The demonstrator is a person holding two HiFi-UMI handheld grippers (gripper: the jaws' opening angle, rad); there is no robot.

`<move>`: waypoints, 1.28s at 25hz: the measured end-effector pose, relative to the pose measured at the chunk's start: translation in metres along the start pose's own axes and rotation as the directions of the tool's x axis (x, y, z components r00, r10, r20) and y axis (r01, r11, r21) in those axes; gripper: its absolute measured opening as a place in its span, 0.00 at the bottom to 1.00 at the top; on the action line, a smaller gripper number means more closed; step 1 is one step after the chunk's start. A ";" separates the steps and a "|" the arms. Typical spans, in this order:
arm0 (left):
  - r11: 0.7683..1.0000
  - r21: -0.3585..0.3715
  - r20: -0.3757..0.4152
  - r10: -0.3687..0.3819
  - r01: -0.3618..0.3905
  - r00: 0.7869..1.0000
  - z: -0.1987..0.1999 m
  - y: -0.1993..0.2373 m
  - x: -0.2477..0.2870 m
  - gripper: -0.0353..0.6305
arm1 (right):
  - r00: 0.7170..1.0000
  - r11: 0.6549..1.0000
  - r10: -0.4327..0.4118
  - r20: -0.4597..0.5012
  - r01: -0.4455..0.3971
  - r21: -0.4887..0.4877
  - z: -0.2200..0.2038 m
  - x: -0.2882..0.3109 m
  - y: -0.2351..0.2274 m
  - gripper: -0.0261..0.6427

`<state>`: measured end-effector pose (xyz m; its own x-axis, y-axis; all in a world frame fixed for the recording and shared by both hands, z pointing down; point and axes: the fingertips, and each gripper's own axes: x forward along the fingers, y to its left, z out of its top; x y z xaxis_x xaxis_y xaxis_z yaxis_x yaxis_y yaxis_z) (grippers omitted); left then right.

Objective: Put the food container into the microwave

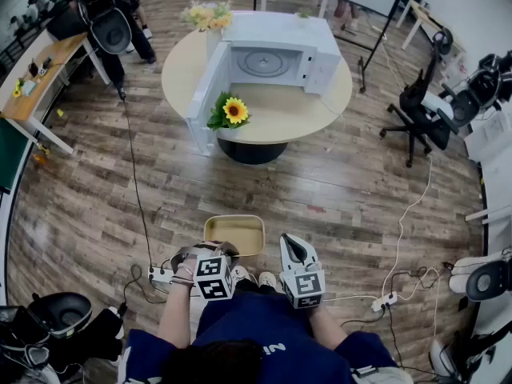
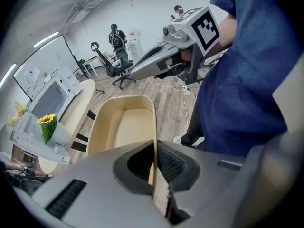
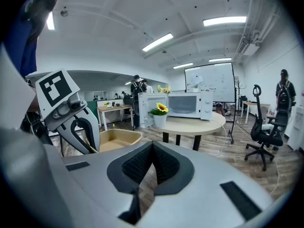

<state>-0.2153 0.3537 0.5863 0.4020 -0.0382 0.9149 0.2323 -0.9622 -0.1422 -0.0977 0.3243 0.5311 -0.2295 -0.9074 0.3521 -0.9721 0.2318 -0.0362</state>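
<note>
The left gripper [image 2: 154, 175] is pinching the near rim of the tan food container [image 1: 234, 233], holding it out low in front of the person. The right gripper [image 1: 291, 246] sits just beside it, jaws pressed together on nothing. Both forearms are tucked close to the body and point forward. Well ahead, the microwave [image 1: 272, 54] stands with its door open on a round table [image 1: 304, 106].

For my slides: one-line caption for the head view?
Left gripper holds the beige food container, open microwave waiting on the round table ahead.
</note>
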 end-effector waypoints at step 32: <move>0.999 -0.002 0.042 0.037 -0.037 0.998 -0.014 0.001 0.011 0.06 | 0.991 0.986 -0.137 -0.001 0.136 0.094 -0.019 -0.007 0.004 0.66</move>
<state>-0.2233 0.3483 0.6018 0.4473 -0.0621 0.8922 0.2156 -0.9607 -0.1749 -0.0990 0.3382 0.5467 -0.0942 -0.9303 0.3544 -0.9945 0.0718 -0.0757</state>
